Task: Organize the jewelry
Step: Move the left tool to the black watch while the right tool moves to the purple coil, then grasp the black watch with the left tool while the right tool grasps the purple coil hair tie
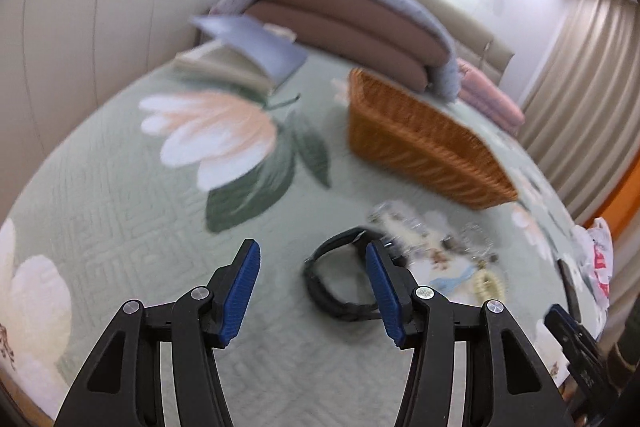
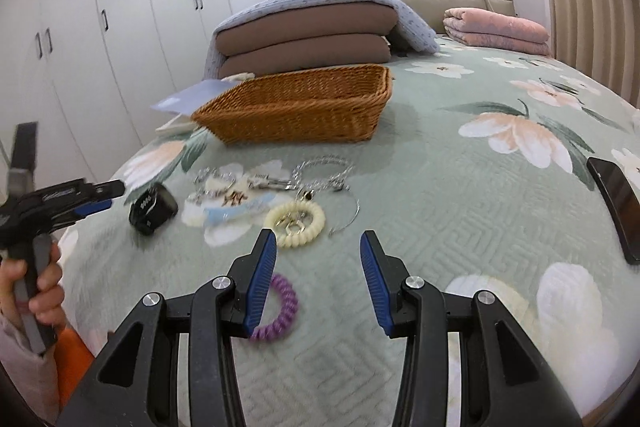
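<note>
Right wrist view: right gripper (image 2: 318, 267) hangs over the floral bedspread (image 2: 460, 195), fingers wide apart, nothing held. Jewelry is scattered ahead of it: purple coil bracelet (image 2: 280, 311) at 7 o'clock just beside the left finger, cream coil bracelet (image 2: 296, 219) at 12, thin silver bangles (image 2: 324, 173) beyond that, black watch (image 2: 153, 209) at 10. Wicker basket (image 2: 304, 105) sits further back at 12, looks empty from here, can't fully tell. A phone (image 2: 616, 203) lies at 3.

Left wrist view, blurred: left gripper (image 1: 313, 291) also spread open and empty, with the watch strap just past its right finger.

Step judged: start of pickup, nothing in the basket yet. Next move likely calls for lowering onto one piece, watch or purple coil nearest, closing squarely, then carrying to the basket. Thin bangles may slip.
</note>
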The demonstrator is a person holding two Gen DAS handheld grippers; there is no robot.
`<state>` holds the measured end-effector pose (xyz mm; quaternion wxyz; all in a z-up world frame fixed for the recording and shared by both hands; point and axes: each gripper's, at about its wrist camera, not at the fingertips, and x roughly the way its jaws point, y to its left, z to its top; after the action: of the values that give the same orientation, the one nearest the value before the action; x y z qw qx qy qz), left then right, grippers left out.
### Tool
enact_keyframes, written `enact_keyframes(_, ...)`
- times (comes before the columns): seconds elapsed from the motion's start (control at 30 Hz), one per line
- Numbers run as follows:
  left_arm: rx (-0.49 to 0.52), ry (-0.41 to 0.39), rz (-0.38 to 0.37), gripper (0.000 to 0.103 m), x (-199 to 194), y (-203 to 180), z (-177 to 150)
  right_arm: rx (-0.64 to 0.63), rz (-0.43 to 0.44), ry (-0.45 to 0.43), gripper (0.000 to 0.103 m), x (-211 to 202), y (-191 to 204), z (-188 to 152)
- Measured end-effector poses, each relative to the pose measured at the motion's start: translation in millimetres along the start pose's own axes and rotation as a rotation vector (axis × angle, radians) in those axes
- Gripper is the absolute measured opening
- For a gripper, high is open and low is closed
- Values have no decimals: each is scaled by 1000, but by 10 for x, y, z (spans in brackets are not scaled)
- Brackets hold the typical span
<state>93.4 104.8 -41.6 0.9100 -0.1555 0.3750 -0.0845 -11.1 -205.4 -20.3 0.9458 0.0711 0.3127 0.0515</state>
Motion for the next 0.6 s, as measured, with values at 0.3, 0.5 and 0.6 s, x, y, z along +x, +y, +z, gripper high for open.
enact_keyframes(0.3, -8, 28, 34, 52, 194, 19, 16, -65, 0, 59, 47, 169, 145, -142)
enact_keyframes(0.5, 36, 89, 78, 37, 378, -93, -26, -126, -30, 93, 47, 307, 256, -240)
enact_keyframes(0.6, 52, 85, 94, 33, 382, -113, -31, -145, -48, 89, 47, 322, 287, -249)
